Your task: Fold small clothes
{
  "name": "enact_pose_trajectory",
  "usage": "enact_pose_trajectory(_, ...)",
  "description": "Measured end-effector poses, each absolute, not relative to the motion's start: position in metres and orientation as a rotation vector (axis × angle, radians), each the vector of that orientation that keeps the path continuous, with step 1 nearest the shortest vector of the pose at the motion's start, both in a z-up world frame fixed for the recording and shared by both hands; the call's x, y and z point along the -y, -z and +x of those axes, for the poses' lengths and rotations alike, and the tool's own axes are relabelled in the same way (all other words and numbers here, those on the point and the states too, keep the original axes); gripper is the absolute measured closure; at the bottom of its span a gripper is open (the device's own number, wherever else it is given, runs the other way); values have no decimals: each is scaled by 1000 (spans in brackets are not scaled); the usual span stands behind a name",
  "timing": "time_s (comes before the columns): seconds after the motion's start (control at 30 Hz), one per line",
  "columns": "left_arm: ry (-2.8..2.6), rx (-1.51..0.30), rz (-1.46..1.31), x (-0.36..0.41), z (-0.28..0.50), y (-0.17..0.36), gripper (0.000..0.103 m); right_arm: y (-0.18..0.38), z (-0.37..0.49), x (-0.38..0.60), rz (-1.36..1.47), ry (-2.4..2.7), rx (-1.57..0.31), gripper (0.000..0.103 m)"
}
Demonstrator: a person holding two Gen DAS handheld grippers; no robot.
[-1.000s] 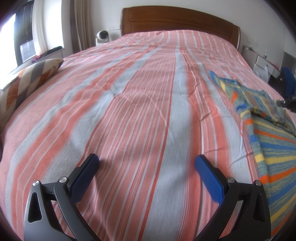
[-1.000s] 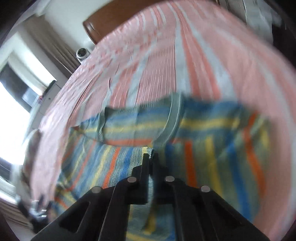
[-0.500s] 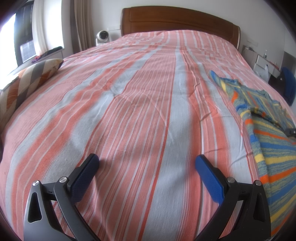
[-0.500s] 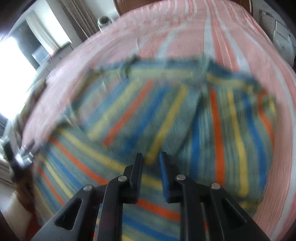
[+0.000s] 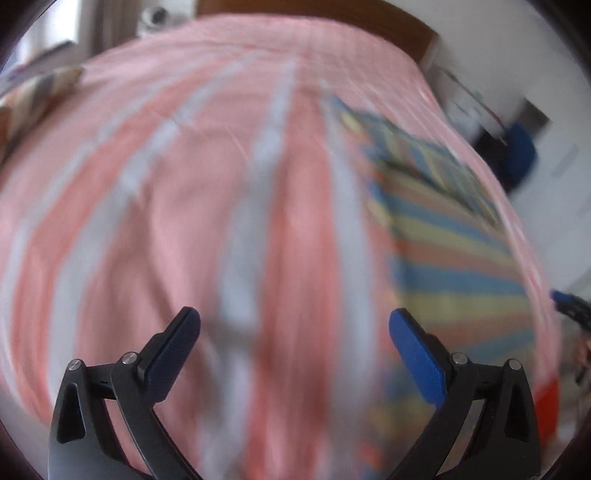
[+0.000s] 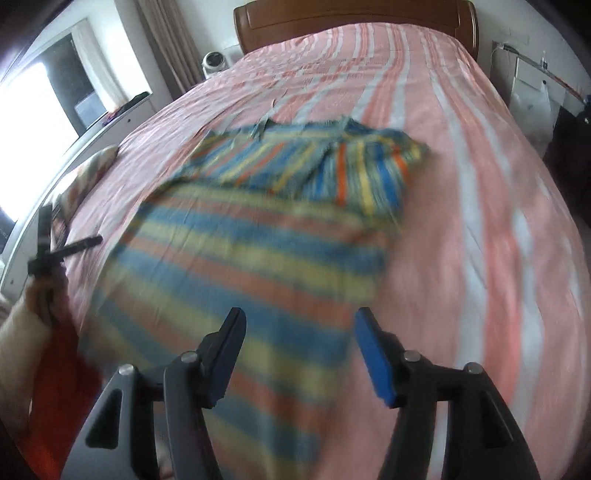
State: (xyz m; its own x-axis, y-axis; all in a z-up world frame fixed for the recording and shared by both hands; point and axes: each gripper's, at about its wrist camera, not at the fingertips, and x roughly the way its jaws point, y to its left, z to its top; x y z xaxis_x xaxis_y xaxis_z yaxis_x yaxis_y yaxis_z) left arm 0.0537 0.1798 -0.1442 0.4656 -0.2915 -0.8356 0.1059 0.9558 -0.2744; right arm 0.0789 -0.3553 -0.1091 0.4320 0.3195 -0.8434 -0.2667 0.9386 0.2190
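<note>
A small garment [image 6: 258, 236] with blue, yellow and orange stripes lies on the pink striped bed [image 6: 480, 184], its far part folded over the body. In the blurred left wrist view the garment [image 5: 450, 258] is at the right. My right gripper [image 6: 300, 318] hovers over the garment's near end. Its jaws are opening and nothing is pinched between them. My left gripper [image 5: 295, 322] stands open over bare sheet to the left of the garment. In the right wrist view the left gripper [image 6: 50, 251] shows at the left edge, held by a hand [image 6: 35, 302].
A wooden headboard [image 6: 354, 22] closes the far end of the bed. A patterned pillow [image 6: 92, 166] lies at the left edge below a bright window [image 6: 37, 129]. A white round device [image 6: 213, 61] stands beside the headboard, and white furniture [image 6: 532, 85] at the right.
My right gripper let go of the garment's edge, drew back toward the near end and opened. The sleeve part now lies folded over. The left wrist view swung and tilted down.
</note>
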Motion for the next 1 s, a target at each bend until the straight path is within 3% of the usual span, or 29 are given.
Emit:
enact_pose_trajectory(0.17,272,-1242,-72,-130,9,173,3,139,2,382,179,-360,-1193,42)
enact_pose_trajectory(0.23,245,-1235,21,-112,6,171,14,153,-14,385,237,-360,-1225,42)
enact_pose_trajectory(0.37,229,-1259,21,-95,13,173,24,174,-17,379,322,-371,-1230,42)
enact_pose_trajectory(0.43,218,-1266,49,-88,15,176,42,184,-14,372,349,-391,-1241,45)
enact_pose_trajectory(0.47,224,-1272,56,-84,16,176,53,191,-11,366,342,-397,-1269,57)
enact_pose_trajectory(0.5,242,-1282,48,-81,15,178,89,197,-9,359,318,-408,-1309,76)
enact_pose_trajectory(0.53,272,-1305,23,-79,17,179,100,198,-10,354,291,-413,-1325,90)
enact_pose_trajectory(0.57,279,-1311,3,-77,20,179,100,196,-10,350,259,-413,-1327,97)
enact_pose_trajectory(0.77,385,-1232,-271,-88,58,143,101,157,5,378,470,-439,-1187,97)
enact_pose_trajectory(1.0,430,-1022,-392,-71,191,101,101,131,91,406,542,-399,-992,97)
